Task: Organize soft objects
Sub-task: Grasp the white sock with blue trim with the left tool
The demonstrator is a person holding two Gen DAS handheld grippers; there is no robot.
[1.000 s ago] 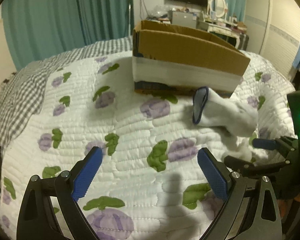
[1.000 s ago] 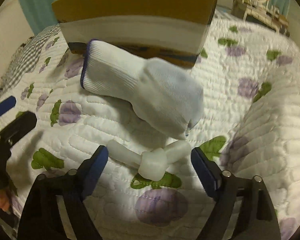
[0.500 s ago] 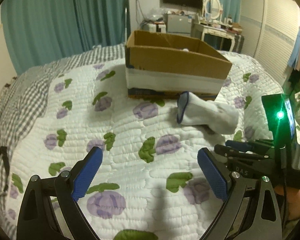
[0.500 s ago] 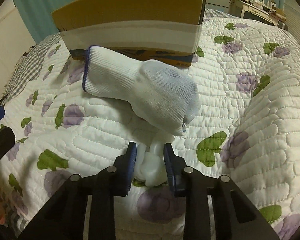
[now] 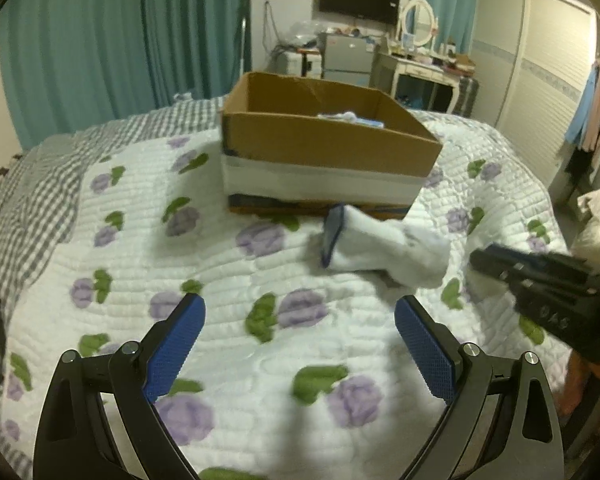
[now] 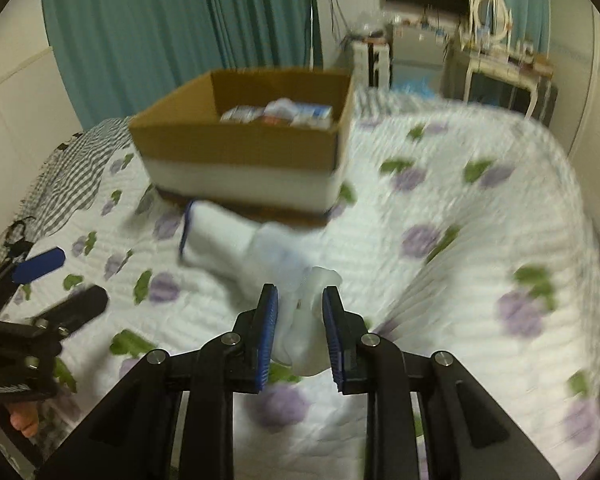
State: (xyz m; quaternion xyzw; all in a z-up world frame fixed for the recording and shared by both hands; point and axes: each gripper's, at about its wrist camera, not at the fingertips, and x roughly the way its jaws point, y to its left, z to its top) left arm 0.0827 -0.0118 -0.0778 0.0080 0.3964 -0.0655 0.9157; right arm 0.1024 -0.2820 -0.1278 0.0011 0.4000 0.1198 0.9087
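My right gripper (image 6: 300,308) is shut on a small white soft object (image 6: 303,332) and holds it above the quilt. A white sock with a blue cuff (image 6: 220,240) lies on the quilt in front of an open cardboard box (image 6: 240,148) that holds several soft items. In the left wrist view the sock (image 5: 380,248) lies before the box (image 5: 324,152). My left gripper (image 5: 300,340) is open and empty above the quilt. The right gripper (image 5: 540,284) shows at the right edge.
The white quilt with purple and green print (image 5: 220,280) covers the bed, with a grey checked blanket (image 5: 32,188) at the left. Teal curtains (image 5: 120,40), a dresser with a mirror (image 5: 416,52) and a wardrobe (image 5: 540,60) stand behind.
My right gripper closed on the small white object and lifted it up and back from the quilt. Both grippers rose, so the inside of the box came into view.
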